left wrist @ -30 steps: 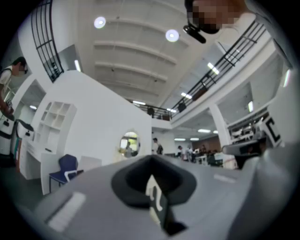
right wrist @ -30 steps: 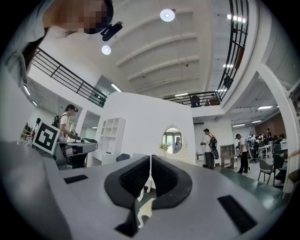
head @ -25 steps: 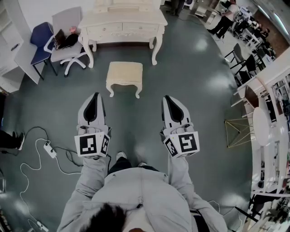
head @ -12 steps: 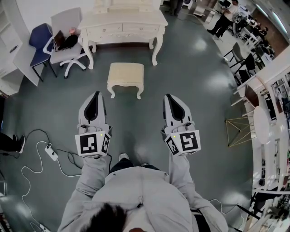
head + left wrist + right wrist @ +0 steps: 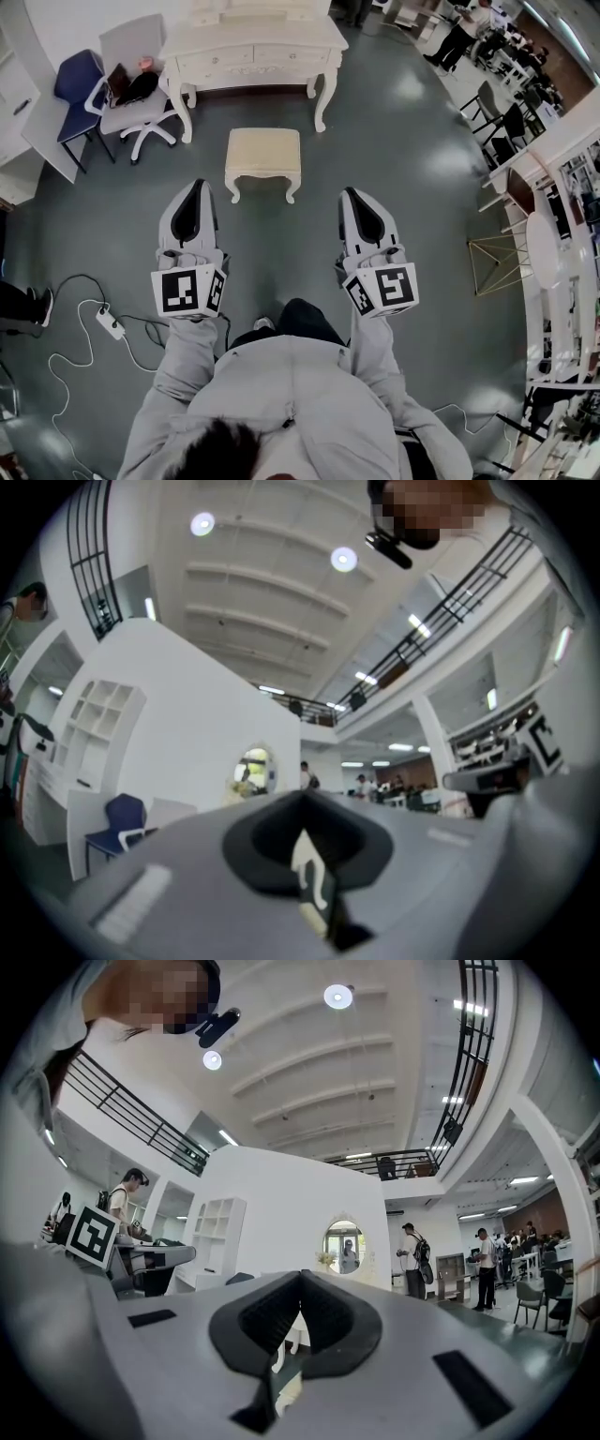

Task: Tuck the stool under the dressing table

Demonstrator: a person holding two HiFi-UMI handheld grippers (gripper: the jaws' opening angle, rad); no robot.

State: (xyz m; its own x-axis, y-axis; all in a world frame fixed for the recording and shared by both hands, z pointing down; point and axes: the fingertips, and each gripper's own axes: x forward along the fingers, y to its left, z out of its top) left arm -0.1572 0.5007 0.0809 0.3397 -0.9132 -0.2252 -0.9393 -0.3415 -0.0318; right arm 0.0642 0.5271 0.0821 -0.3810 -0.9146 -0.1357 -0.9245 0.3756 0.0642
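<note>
A cream stool (image 5: 263,151) with curved legs stands on the grey floor, a short way in front of the white dressing table (image 5: 253,45) at the top of the head view. My left gripper (image 5: 197,185) is shut and empty, its tips just below the stool's left side and apart from it. My right gripper (image 5: 354,193) is shut and empty too, below and to the right of the stool. In both gripper views the jaws meet at their tips (image 5: 302,794) (image 5: 300,1274), and the stool shows only as pale slivers through the gaps.
A white office chair (image 5: 134,89) holding a dark bag and a blue chair (image 5: 75,84) stand left of the dressing table. A power strip with cables (image 5: 108,323) lies on the floor at the left. A gold wire frame (image 5: 495,262) and white shelving stand at the right.
Both grippers have moved forward toward the stool, which now lies closer to their tips. The person has stepped forward, one knee now showing between the arms.
</note>
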